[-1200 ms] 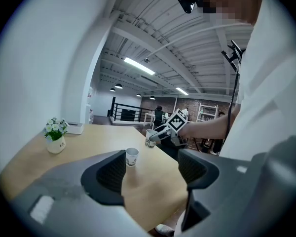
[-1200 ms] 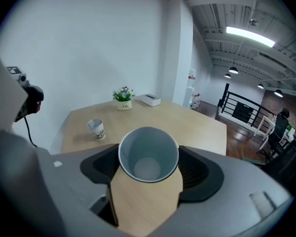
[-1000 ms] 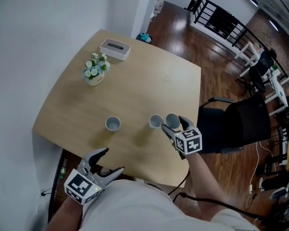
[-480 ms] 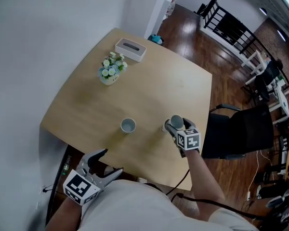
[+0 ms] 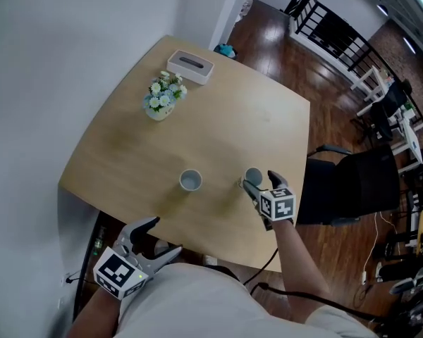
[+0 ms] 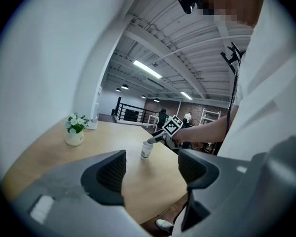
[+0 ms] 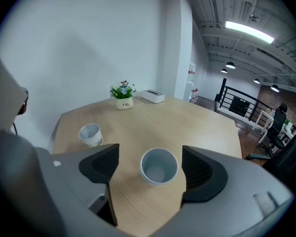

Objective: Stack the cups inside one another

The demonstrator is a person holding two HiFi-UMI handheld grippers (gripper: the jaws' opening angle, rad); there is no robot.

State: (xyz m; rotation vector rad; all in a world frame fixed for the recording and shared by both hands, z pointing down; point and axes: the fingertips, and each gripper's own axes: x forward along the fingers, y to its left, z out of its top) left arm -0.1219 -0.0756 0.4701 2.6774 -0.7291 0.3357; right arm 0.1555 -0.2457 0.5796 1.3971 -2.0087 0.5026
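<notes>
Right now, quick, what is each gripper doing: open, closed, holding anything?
Left gripper: open, nothing between its jaws.
Right gripper: open; a cup stands between its jaws, not gripped.

The cups point(image 5: 190, 180) are white, the table point(image 5: 225, 111) tan wood, the flowers point(image 5: 163, 90) white and blue.

Looking down, my shirt point(image 5: 190, 298) hides the table's point(image 5: 218, 111) near edge, and the bottom border cuts off my left arm behind the left gripper point(image 5: 163, 236). Now the cup point(image 7: 159, 166) between my right gripper's point(image 7: 151, 168) parted jaws: from its mouth I can't tell whether it's one cup or several nested. The other cup point(image 7: 90, 135) carries print too small to read. In the left gripper view a single cup point(image 6: 146, 150) shows, and I can't say which.
</notes>
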